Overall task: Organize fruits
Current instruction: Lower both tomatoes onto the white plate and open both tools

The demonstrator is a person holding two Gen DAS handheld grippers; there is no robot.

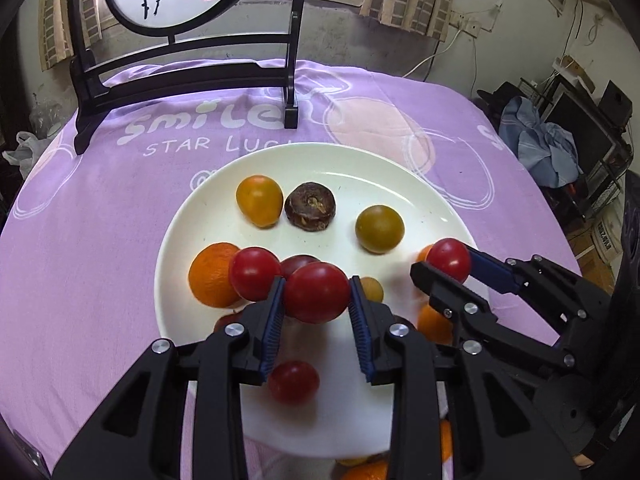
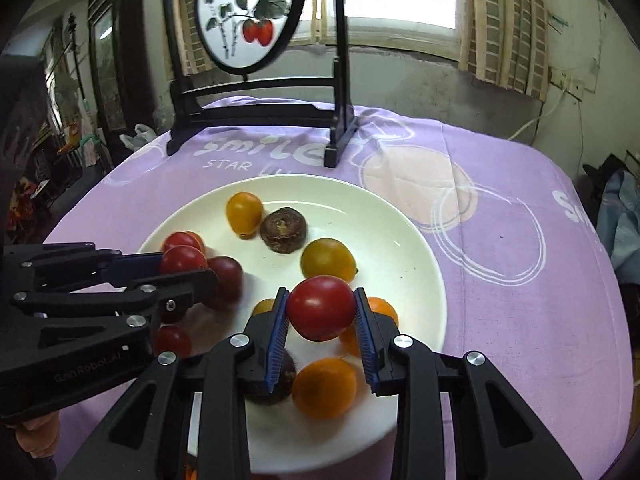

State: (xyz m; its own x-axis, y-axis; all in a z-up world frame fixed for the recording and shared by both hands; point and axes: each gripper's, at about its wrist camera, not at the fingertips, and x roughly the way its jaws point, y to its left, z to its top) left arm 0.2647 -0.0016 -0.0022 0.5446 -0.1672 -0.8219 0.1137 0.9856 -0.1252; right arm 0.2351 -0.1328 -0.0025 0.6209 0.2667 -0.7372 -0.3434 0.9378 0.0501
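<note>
A white plate [image 1: 360, 168] on the purple cloth holds several small fruits. Among them are a yellow tomato [image 1: 259, 200], a brown wrinkled fruit [image 1: 310, 206], an olive-yellow tomato [image 1: 379, 229] and an orange [image 1: 212, 274]. Over the plate's near half, my left gripper [image 1: 317, 288] is shut on a red tomato [image 1: 316, 300]. To its right, my right gripper [image 1: 446, 261] is shut on another red tomato [image 1: 448, 256]. In the right wrist view that tomato [image 2: 321, 312] sits between the blue pads [image 2: 280, 320], with the left gripper [image 2: 184, 266] at the left.
A black wooden stand [image 1: 184, 76] with a round painted screen stands at the back of the table. The purple cloth [image 1: 100, 220] lies bare to the left and right of the plate. Beyond the right table edge stands dark furniture with blue cloth [image 1: 548, 152].
</note>
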